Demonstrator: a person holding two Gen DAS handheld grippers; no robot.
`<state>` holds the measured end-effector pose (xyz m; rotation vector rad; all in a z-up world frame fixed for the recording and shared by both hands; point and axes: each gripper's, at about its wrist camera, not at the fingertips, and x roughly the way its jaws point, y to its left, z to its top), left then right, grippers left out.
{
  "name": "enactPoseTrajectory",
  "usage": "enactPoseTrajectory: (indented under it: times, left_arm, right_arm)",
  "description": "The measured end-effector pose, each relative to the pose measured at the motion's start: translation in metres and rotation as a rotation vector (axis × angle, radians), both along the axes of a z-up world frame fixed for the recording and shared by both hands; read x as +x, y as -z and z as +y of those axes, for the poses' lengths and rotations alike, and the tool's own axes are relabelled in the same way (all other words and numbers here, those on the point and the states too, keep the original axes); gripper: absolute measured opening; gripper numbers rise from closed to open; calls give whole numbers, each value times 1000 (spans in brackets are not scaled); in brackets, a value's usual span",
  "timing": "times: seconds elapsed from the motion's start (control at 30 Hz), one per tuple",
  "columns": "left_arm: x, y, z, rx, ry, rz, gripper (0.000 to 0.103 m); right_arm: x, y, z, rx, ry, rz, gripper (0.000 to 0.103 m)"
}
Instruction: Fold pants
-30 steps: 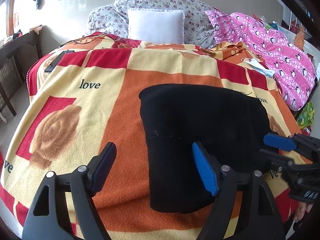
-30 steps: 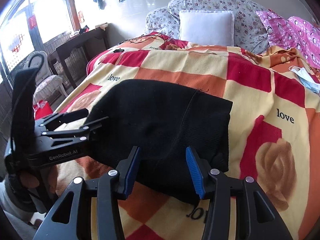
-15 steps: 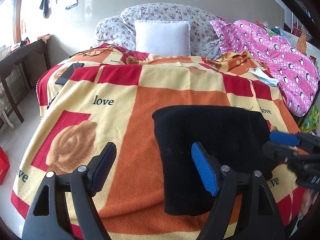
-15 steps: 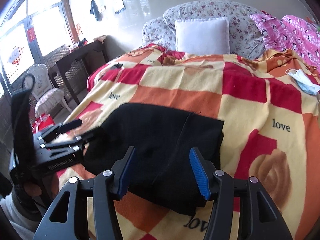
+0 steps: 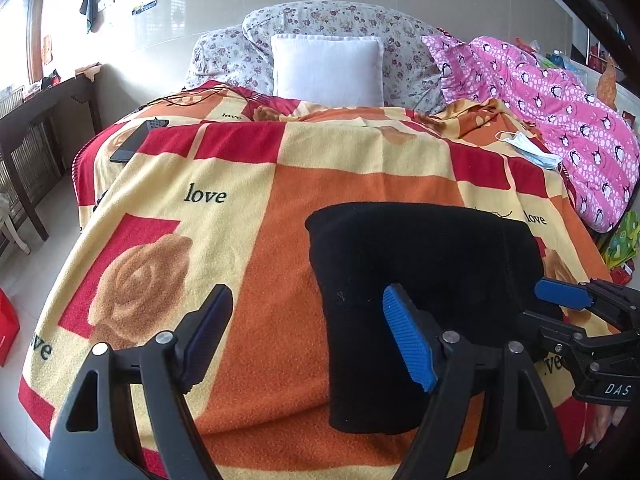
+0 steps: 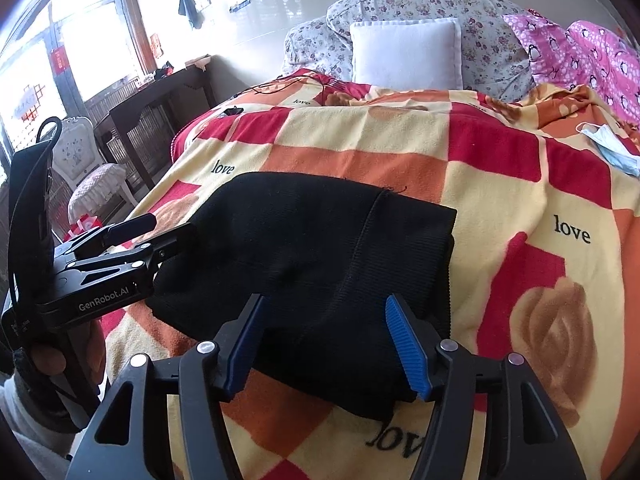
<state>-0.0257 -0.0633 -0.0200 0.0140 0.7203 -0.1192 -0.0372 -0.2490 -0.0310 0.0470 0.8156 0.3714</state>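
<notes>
The black pants lie folded into a thick rectangle on the orange, red and yellow blanket near the bed's front edge. They also show in the right wrist view. My left gripper is open and empty, held above the blanket at the pants' left edge. My right gripper is open and empty, held just above the pants' near edge. Each gripper shows in the other's view: the right gripper at the pants' right side, the left gripper at their left side.
A white pillow and floral cushions lie at the head of the bed. A pink penguin-print quilt and a face mask lie at the right. A phone lies far left. A dark table and chair stand beside the bed.
Both grippers have pulled back and up from the pants, staying open. The folded pants lie still on the blanket.
</notes>
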Motion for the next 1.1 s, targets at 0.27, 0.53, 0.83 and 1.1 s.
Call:
enactPoseTrajectory:
  times: [0.27, 0.53, 0.83, 1.1]
  left_arm:
    - [0, -2, -5, 24, 7, -8, 78]
    - [-4, -7, -11, 91, -12, -26, 78]
    - [-10, -14, -8, 43, 2, -57, 78]
    - [-13, -15, -7, 33, -2, -69, 78]
  right_arm:
    - [-2, -15, -3, 13, 11, -33, 63]
    - [-1, -25, 1, 14, 48, -81, 71]
    - [-3, -30, 3, 6, 47, -92, 75]
    - [-5, -31, 3, 1, 52, -91, 77]
